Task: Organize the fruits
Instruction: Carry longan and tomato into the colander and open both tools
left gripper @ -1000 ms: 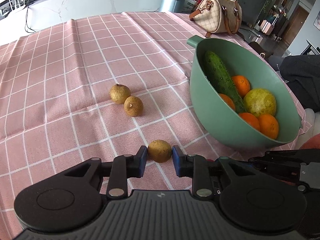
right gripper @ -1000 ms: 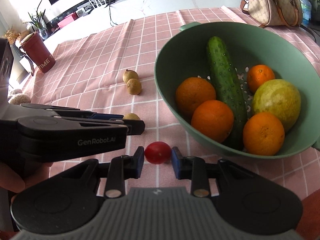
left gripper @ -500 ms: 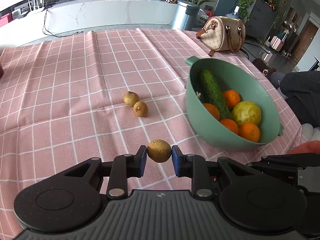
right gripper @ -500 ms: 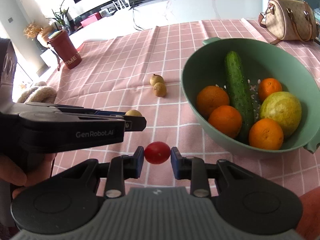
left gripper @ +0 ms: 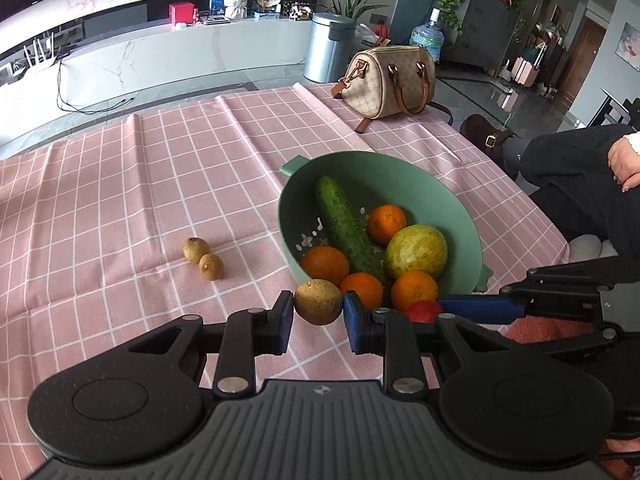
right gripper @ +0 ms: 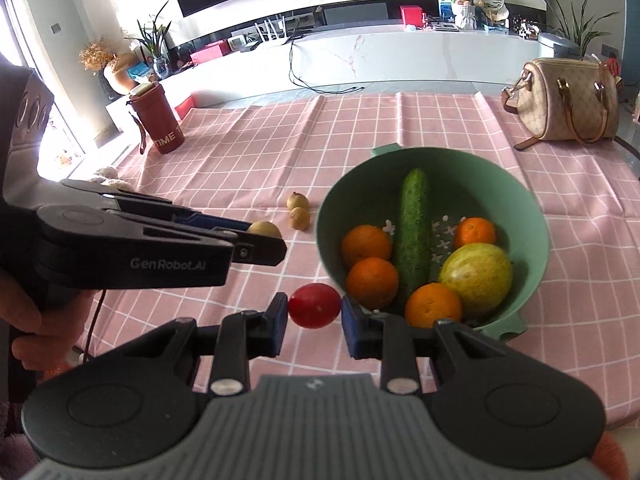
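Observation:
My left gripper (left gripper: 318, 312) is shut on a small brown longan (left gripper: 319, 301), held in the air near the front left rim of the green colander bowl (left gripper: 460, 216). My right gripper (right gripper: 314, 316) is shut on a red cherry tomato (right gripper: 315, 305), held above the cloth just left of the bowl (right gripper: 536, 220). The bowl holds a cucumber (right gripper: 414, 240), several oranges (right gripper: 367, 245) and a yellow-green fruit (right gripper: 476, 274). Two more longans (left gripper: 202, 258) lie side by side on the pink checked cloth, left of the bowl. The left gripper also shows in the right wrist view (right gripper: 266, 236).
A beige handbag (left gripper: 390, 80) stands at the far right of the table. A red cup (right gripper: 158, 124) stands at the far left corner. A seated person's legs (left gripper: 576, 176) are beyond the table's right edge. The pink cloth (left gripper: 120, 184) covers the table.
Both grippers have risen higher above the table with their fruits. The view has pulled back and the bowl now sits lower and nearer the middle of each view.

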A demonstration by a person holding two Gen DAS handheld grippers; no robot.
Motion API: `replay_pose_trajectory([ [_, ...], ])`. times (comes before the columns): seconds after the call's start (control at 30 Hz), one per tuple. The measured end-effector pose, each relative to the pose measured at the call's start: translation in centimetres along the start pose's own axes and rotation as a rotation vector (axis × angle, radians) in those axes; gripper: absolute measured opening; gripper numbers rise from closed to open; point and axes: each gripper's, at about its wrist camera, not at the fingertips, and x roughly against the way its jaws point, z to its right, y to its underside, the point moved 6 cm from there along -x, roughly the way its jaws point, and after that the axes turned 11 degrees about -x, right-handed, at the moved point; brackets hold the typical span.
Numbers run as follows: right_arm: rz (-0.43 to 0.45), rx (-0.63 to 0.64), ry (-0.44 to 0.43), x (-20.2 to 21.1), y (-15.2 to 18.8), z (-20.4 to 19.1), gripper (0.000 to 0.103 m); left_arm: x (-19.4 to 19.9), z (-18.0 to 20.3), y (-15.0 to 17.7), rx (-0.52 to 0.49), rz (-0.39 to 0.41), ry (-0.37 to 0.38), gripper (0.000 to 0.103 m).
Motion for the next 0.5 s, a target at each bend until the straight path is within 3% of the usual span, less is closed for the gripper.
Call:
replay_pose_trajectory([
  [0.2,0.021,0.051,0.071,0.8,-2.2,3.1,0.025,-1.7,1.1,-2.4,-0.053,-0.017,-0.019,0.030],
  [0.5,-0.007,0.167,0.103,-1.5,-5.4,5.7,0.025,-5.2,1.0,-3.9,-0.096,-0.083,-0.052,0.030],
])
